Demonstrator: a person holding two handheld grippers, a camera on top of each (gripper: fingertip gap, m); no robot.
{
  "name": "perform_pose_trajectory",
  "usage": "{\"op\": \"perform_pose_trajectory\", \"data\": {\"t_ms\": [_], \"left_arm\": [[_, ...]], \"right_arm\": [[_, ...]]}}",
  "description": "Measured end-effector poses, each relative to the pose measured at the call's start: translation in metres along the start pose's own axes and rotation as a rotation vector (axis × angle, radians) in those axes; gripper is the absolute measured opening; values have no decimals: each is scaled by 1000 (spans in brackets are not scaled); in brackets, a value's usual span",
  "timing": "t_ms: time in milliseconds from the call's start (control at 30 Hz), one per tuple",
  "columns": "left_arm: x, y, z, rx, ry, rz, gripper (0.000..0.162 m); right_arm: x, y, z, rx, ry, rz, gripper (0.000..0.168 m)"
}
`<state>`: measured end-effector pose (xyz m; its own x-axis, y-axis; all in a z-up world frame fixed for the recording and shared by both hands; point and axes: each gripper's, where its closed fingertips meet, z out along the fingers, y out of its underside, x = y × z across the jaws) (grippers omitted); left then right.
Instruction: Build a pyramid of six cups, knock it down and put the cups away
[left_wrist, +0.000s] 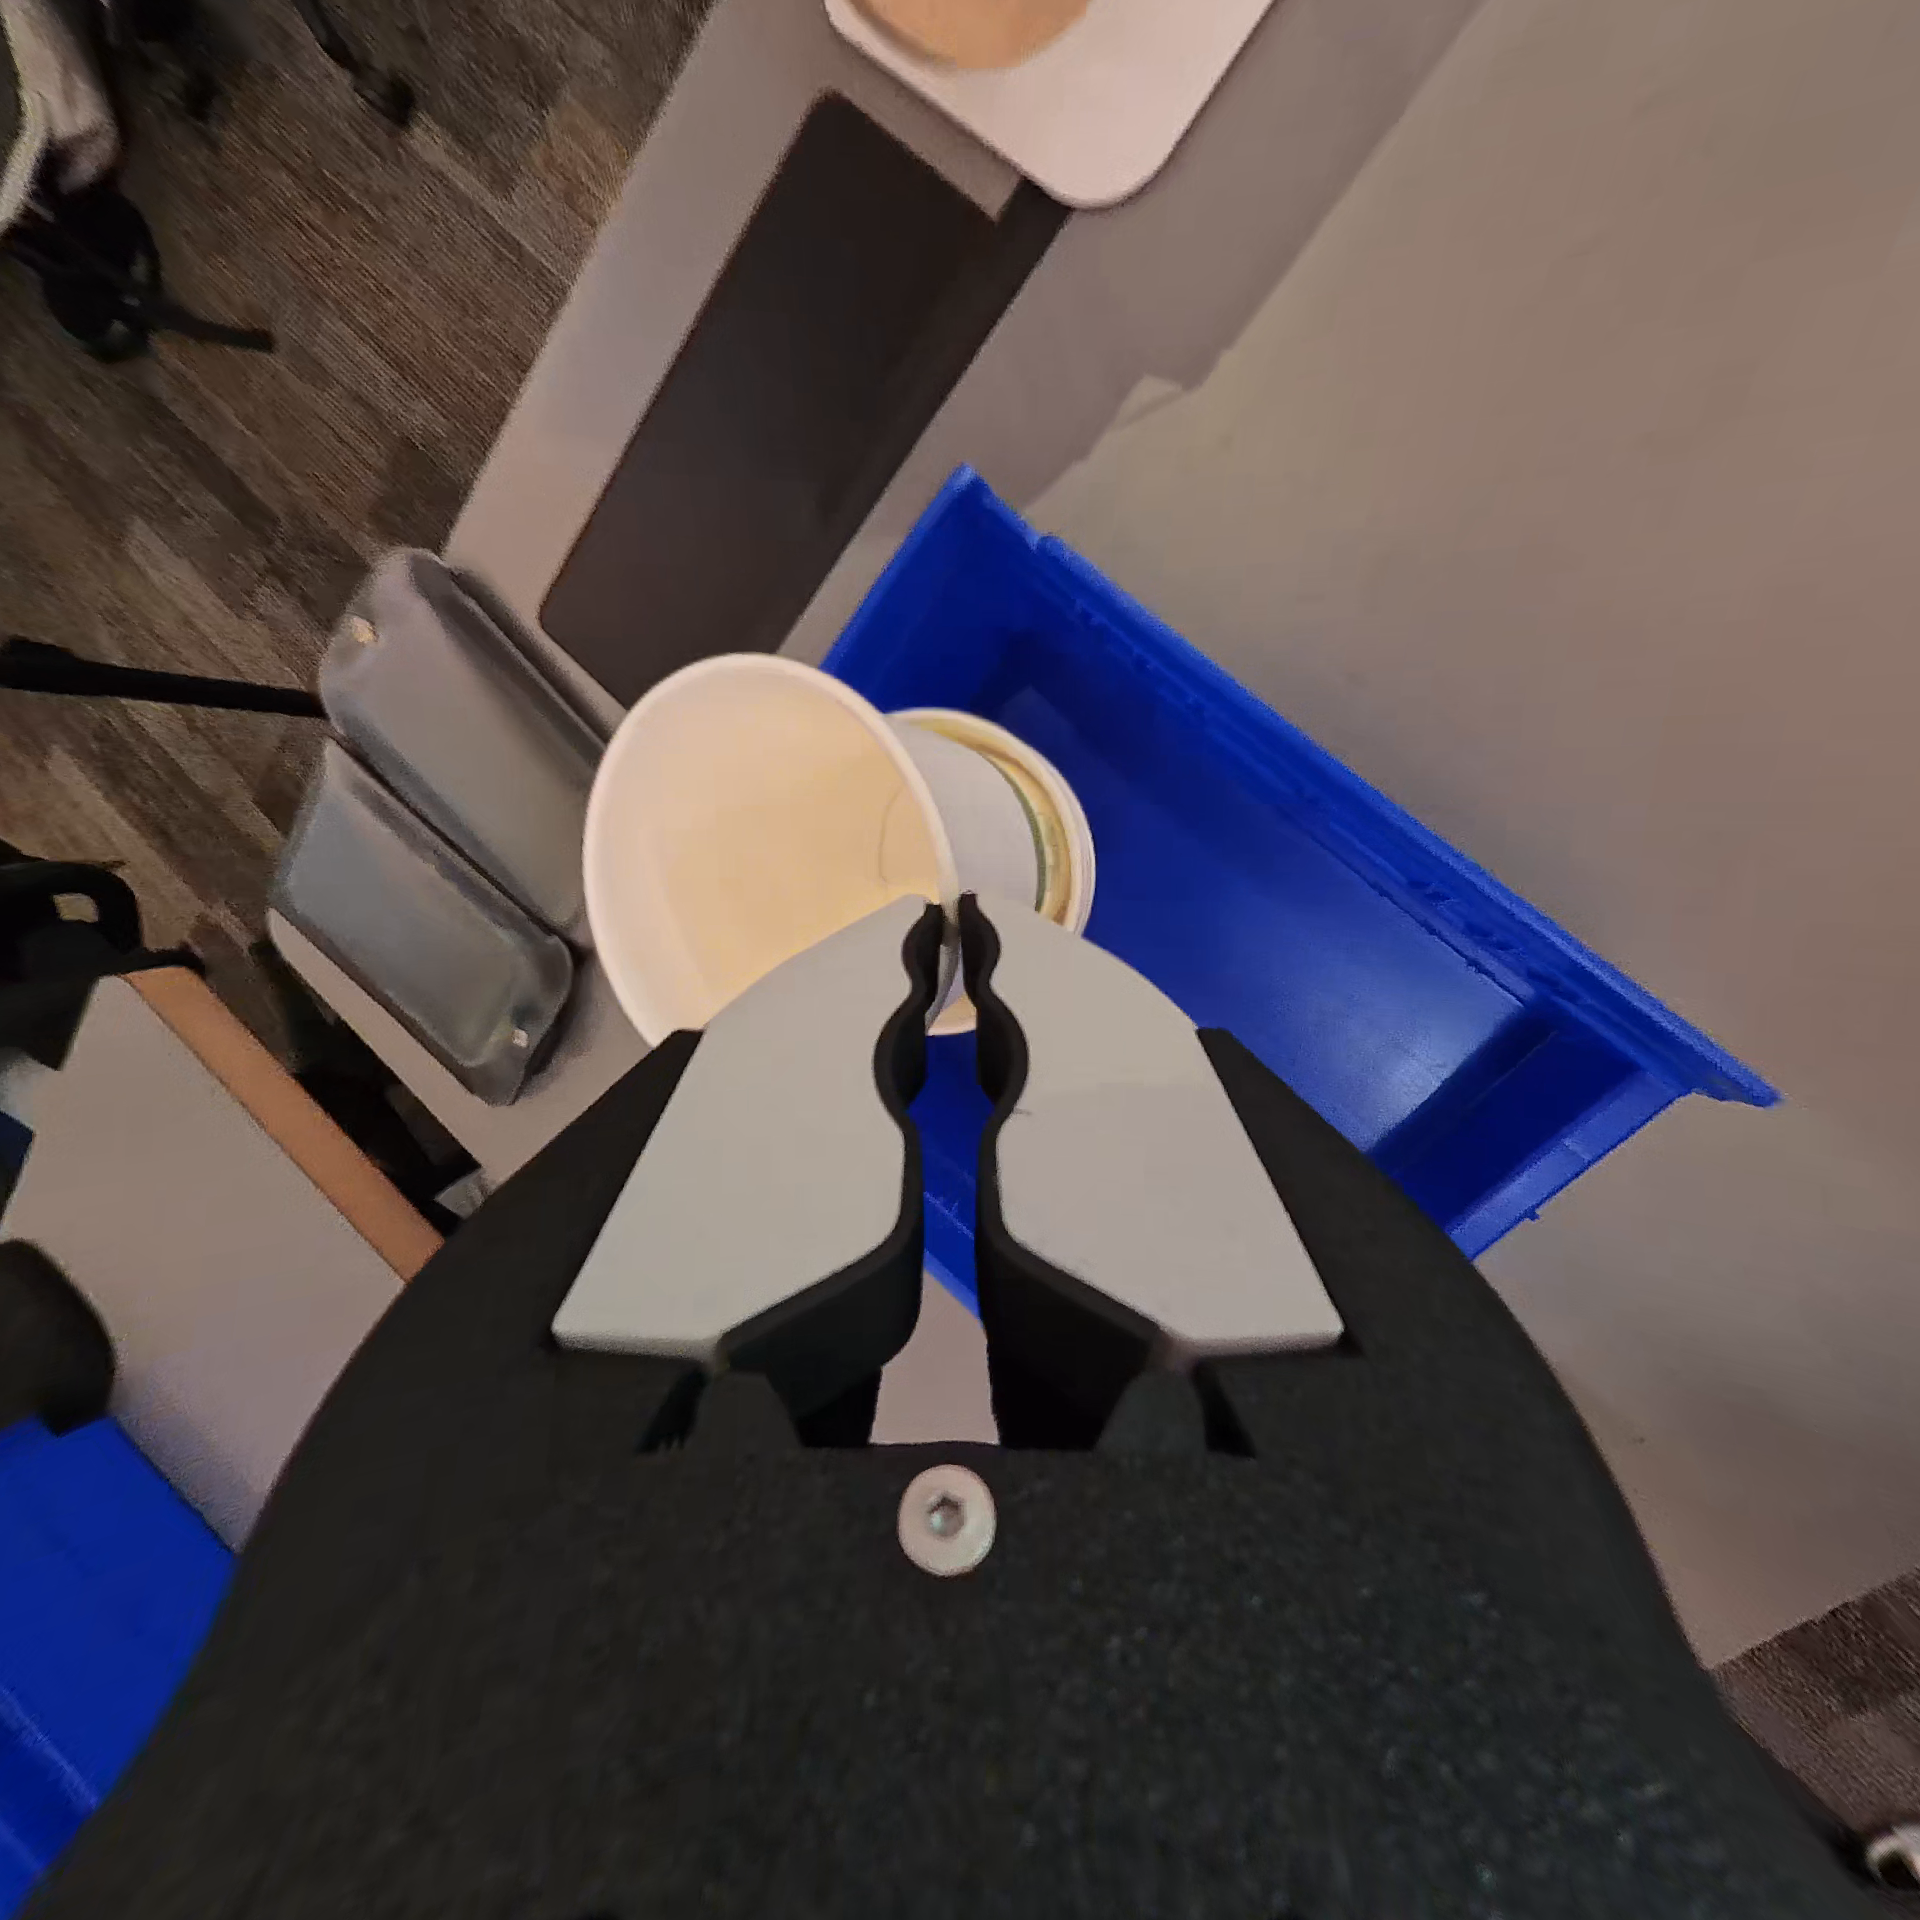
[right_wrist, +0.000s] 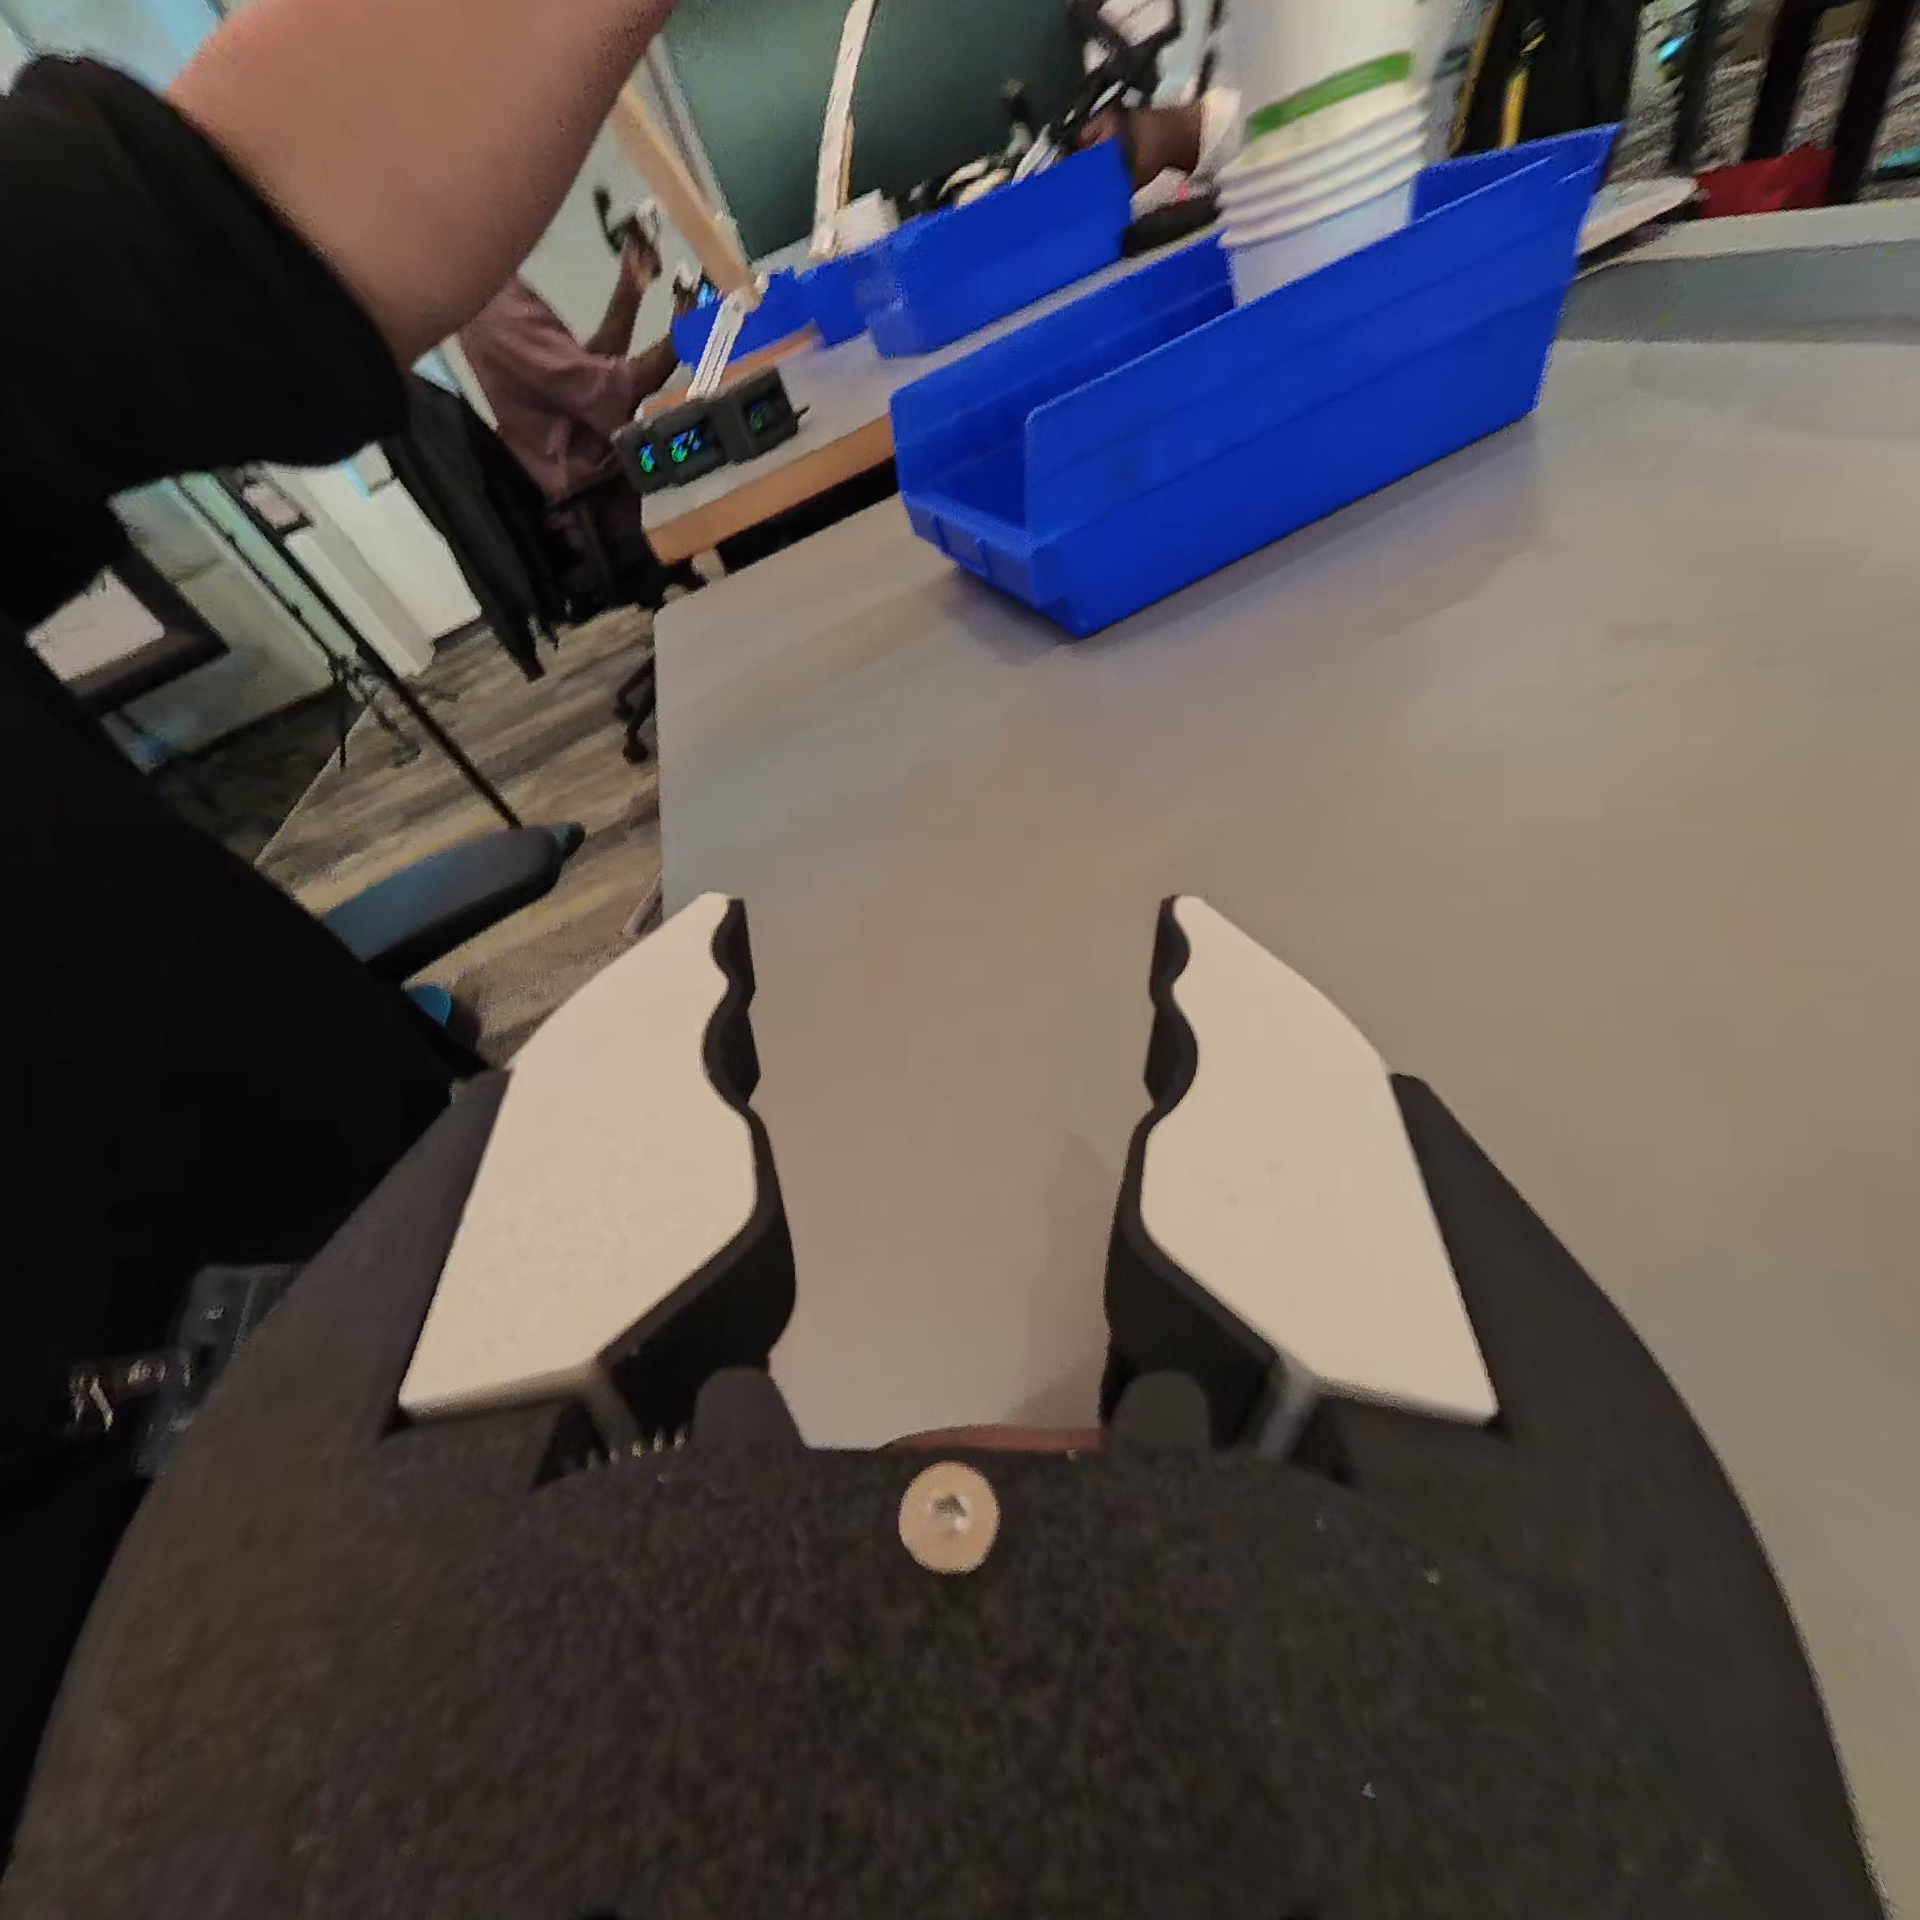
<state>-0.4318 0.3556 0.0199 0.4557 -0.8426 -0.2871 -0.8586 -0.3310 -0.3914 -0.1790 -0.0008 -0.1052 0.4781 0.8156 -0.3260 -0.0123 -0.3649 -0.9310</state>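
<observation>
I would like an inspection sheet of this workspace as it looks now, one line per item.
Surface: grey table, bare in front of the right hand-held gripper.
Job's things: stack of white paper cups held above the blue bin; the right wrist view shows the stack over the bin's far end.
Clutter: nothing seen on this table.
Grippers: left hand-held gripper shut on the stack's rim; right hand-held gripper open, empty.
Cables: nothing seen.
Surroundings: more blue bins on a farther table, folded grey chair, a person's arm.
</observation>
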Motion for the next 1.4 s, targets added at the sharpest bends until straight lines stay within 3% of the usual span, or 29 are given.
{"op": "perform_pose_trajectory", "data": {"t_ms": [167,333,533,700,900,967,1133,1167,1233,1333,1400], "left_arm": [[9,-44,-75,256,5,-2,3],[71,-88,-134,552,133,39,3],[185,-133,-154,754,367,114,3],[274,-151,-142,836,504,180,3],[341,-148,-109,832,660,182,3],[352,-146,-98,821,690,168,3],[349,-137,-91,849,711,96,3],[345,-134,-89,848,681,76,8],[335,-120,-83,838,587,37,39],[325,-73,-61,745,403,-9,71],[328,-39,-39,683,325,-78,69]], "right_arm": [[26,-20,-8,169,54,140,82],[46,-59,11,371,10,284,98],[48,-113,45,584,-155,413,109],[31,-142,24,757,-296,400,111],[44,-138,-2,784,-215,339,105],[44,-133,-3,763,-234,357,90],[46,-125,4,651,-207,346,88],[48,-125,5,633,-191,338,88],[58,-126,4,565,-123,310,88],[76,-150,-11,460,29,199,88],[93,-173,-17,308,171,58,88]]}}
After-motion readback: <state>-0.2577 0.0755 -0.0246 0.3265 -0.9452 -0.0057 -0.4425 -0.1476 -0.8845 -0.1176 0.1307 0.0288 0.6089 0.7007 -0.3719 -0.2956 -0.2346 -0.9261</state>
